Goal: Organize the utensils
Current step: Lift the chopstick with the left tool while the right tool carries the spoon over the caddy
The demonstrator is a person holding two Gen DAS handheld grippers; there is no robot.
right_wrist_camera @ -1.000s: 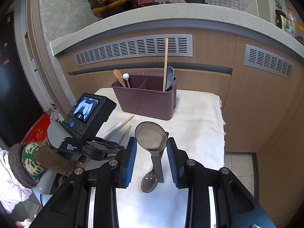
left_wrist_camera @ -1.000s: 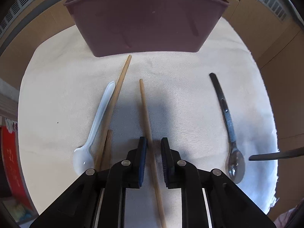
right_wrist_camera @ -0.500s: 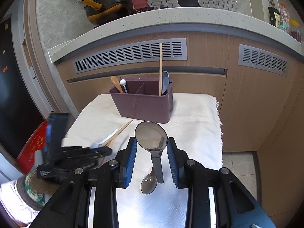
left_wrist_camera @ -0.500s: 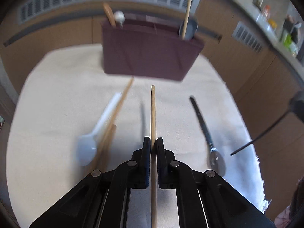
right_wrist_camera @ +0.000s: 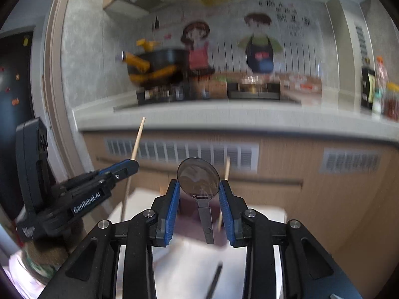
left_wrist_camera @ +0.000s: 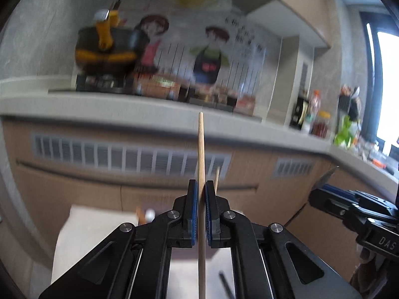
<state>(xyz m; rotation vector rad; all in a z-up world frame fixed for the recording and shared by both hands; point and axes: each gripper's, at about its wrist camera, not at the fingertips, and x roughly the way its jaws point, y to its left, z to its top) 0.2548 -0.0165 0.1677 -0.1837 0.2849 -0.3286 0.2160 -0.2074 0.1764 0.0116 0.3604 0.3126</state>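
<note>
Left wrist view: we see the left gripper [left_wrist_camera: 201, 209] with its blue pads clamped on one long, thin wooden chopstick [left_wrist_camera: 201, 154], which stands nearly upright between the fingers and pokes up past the grey countertop edge [left_wrist_camera: 124, 109]. A second wooden chopstick tip [left_wrist_camera: 216, 177] shows just right of the pads; it probably stands in the holder, which the blur and the gripper hide here. Count: two chopsticks, one dark handle [left_wrist_camera: 225, 284] lying on the white cloth [left_wrist_camera: 82, 234].

Right wrist view: the right gripper [right_wrist_camera: 199, 211] has its jaws set apart around one dark, round-bowled ladle spoon [right_wrist_camera: 198, 178]; we cannot tell whether the pads actually bear on its bowl or narrow handle. The left gripper appears at lower left, carrying its chopstick tilted. One more chopstick [right_wrist_camera: 225, 174] rises behind the spoon.

Judgement: we are carrying both pieces toward the holder. To do it well, we should keep the chopstick vertical, bring its lower end over the compartment already holding a chopstick, and lower it before releasing.
</note>
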